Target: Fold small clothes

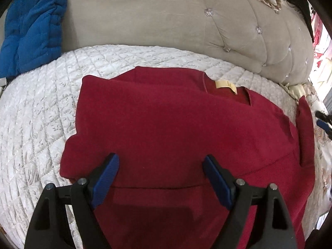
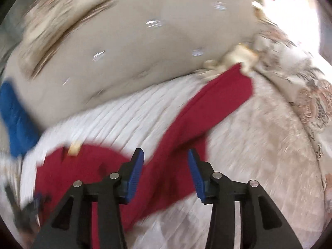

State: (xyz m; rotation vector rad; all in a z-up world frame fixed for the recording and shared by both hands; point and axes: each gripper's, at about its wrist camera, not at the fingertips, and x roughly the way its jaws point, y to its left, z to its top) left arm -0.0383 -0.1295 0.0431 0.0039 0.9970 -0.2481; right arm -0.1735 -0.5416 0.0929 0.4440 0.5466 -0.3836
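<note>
Red top flat on the quilted bed, left gripper spread wide above it, right gripper parted, gripping nothing, over the sleeve

before me, a bed with a white quilted cover. behind it, a beige tufted headboard set with small shiny buttons. a blue padded blanket lies bunched at its left end. patterned bedding at right. bright daylight at far right.
</note>
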